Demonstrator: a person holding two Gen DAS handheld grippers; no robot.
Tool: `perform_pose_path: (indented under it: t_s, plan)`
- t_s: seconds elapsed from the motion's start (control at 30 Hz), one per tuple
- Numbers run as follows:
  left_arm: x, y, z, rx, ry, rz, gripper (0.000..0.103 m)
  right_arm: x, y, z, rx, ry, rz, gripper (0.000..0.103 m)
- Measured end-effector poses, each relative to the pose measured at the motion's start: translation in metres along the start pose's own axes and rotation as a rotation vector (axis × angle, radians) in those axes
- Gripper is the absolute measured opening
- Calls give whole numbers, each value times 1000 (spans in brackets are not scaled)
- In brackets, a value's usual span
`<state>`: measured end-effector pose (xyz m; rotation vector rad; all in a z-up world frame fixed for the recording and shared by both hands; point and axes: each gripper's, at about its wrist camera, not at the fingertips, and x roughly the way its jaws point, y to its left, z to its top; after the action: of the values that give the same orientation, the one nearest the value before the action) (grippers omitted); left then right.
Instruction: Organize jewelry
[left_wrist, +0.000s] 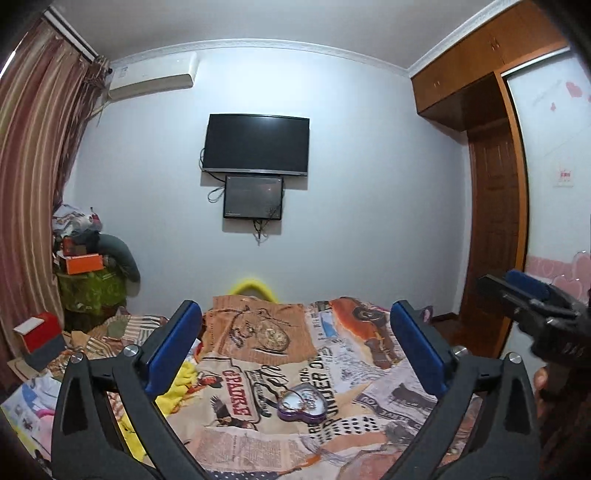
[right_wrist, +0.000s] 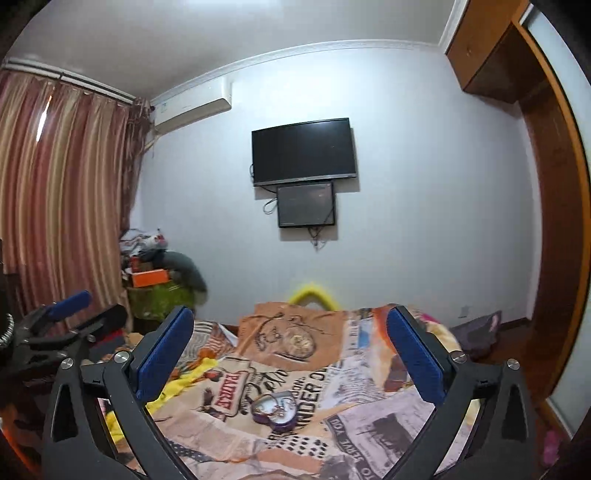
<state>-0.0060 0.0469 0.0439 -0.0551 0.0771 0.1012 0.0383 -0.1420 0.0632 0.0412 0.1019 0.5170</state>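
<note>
A purple heart-shaped tin (left_wrist: 302, 403) lies open on the printed bedspread (left_wrist: 351, 373), with tangled jewelry (left_wrist: 304, 398) inside on a white lining. It also shows in the right wrist view (right_wrist: 274, 410). My left gripper (left_wrist: 295, 343) is open and empty, held above and short of the tin. My right gripper (right_wrist: 290, 350) is open and empty too, above the bed short of the tin. The right gripper shows at the right edge of the left wrist view (left_wrist: 532, 295); the left gripper shows at the left of the right wrist view (right_wrist: 70, 314).
A red box (left_wrist: 38, 334) and loose clutter lie on the bed's left side. A pile with an orange box (left_wrist: 83, 263) stands in the far left corner. A yellow object (left_wrist: 251, 286) sits at the bed's far end. Wardrobe and door (left_wrist: 491, 240) stand to the right.
</note>
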Motion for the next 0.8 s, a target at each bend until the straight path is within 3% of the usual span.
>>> perform_pose_path:
  t_s: [0.8]
  plan:
    - [-7, -7, -14, -21, 40, 1, 103, -17, -6, -10, 39, 45, 13, 103]
